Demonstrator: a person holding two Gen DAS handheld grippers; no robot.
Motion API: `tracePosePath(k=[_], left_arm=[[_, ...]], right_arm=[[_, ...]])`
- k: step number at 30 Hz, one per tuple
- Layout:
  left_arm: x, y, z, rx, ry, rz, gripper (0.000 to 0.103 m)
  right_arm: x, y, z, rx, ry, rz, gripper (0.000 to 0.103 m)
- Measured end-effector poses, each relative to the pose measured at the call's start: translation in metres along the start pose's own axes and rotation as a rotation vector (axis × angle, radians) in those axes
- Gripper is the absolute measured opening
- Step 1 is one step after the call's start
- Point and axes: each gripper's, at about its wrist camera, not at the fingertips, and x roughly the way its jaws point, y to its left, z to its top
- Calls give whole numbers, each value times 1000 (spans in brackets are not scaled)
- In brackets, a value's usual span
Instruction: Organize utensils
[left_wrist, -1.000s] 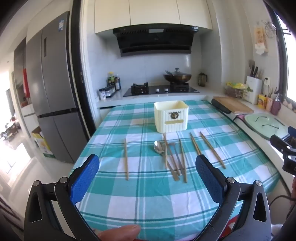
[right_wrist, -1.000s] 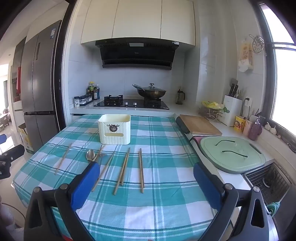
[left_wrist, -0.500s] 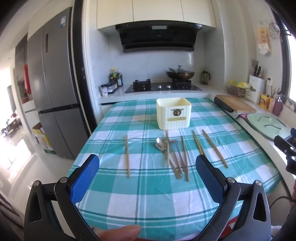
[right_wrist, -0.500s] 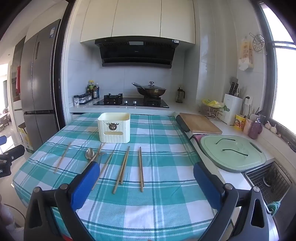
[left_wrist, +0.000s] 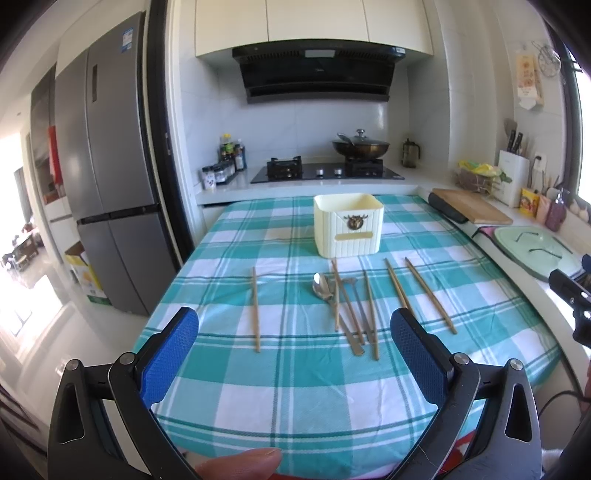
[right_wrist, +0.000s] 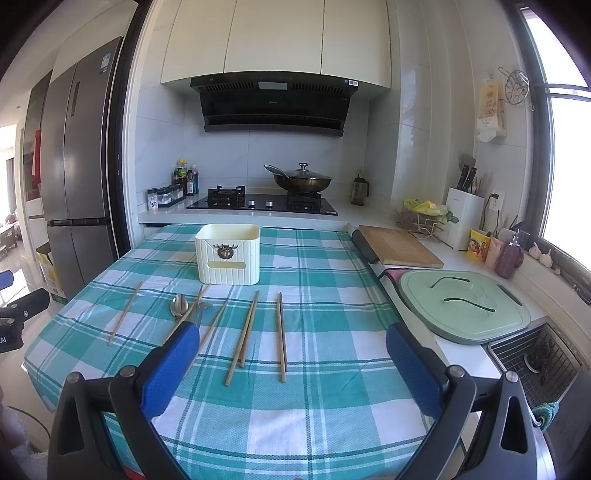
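The left gripper (left_wrist: 294, 356) now sits a little higher and farther back than a second ago, so the holder (left_wrist: 348, 224) and chopsticks (left_wrist: 255, 308) lie lower in its view. The right gripper (right_wrist: 293, 370) has barely shifted.

Little legible text is showing in this kitchen. At the far left edge of the right wrist view, white capital letters reading "LAI" are showing on the black body of the left gripper (right_wrist: 11, 338), apparently the tail of a longer word cut off by the frame. A blue and white label is sitting on the upper door of the refrigerator (right_wrist: 105, 62), its print too small to read. The range hood (right_wrist: 273, 101) is carrying a small brand mark at its centre and a white sticker near its right end, neither legible. The yellow tin (right_wrist: 479, 244) by the window is bearing printed artwork, unreadable.
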Motion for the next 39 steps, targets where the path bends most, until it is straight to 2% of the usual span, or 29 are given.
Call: tracePosePath(k=[39], left_arm=[[4,9,0,-13,9,-1,103]], right_arm=[[1,-4,1,4,-5,-6,103]])
